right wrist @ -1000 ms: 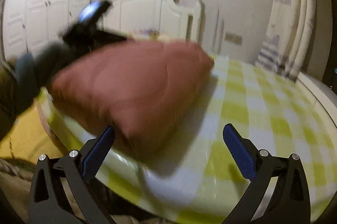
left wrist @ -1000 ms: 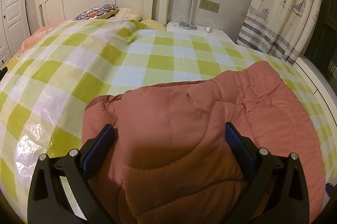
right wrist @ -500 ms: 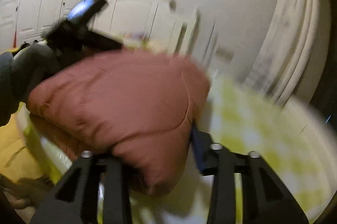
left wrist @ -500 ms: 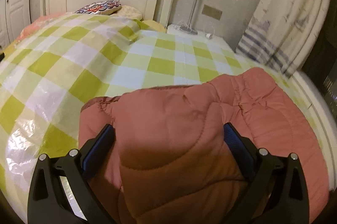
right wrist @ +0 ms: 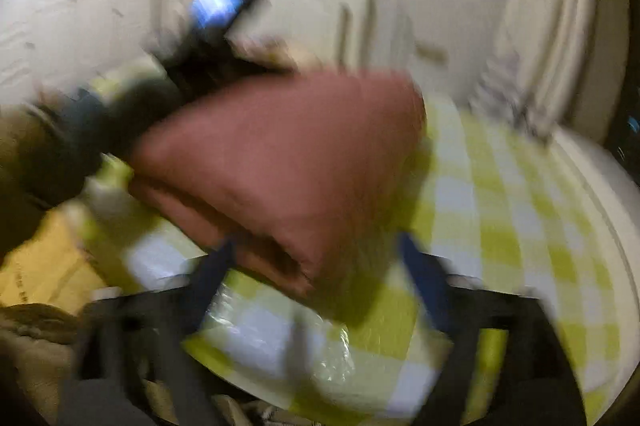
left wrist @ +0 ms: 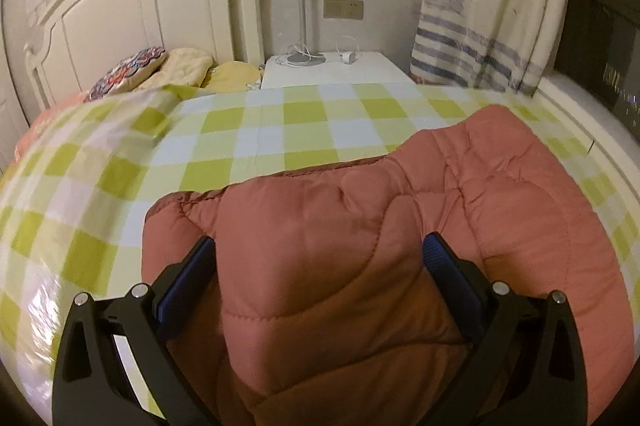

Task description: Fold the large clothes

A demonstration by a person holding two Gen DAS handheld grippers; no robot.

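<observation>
Jacket [left wrist: 400, 234]: padded, pink, long axis slanting toward bed's [left wrist: 280, 130] right edge.
Left hand-held gripper [left wrist: 318, 266]: clamped on jacket fold.
Right hand-held gripper [right wrist: 316, 262]: spread wide, just reopened, jacket corner between its pads, ungripped.

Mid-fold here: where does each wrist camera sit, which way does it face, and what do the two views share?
Left wrist: on the left gripper, facing the headboard; its jaws bracket a fold of the quilted coat.
Right wrist: on the right gripper, blurred, jaws just reopened, facing the coat's near corner; the left gripper and gloved hand show.
Shared: coat, checked bed cover, headboard, curtain.
</observation>
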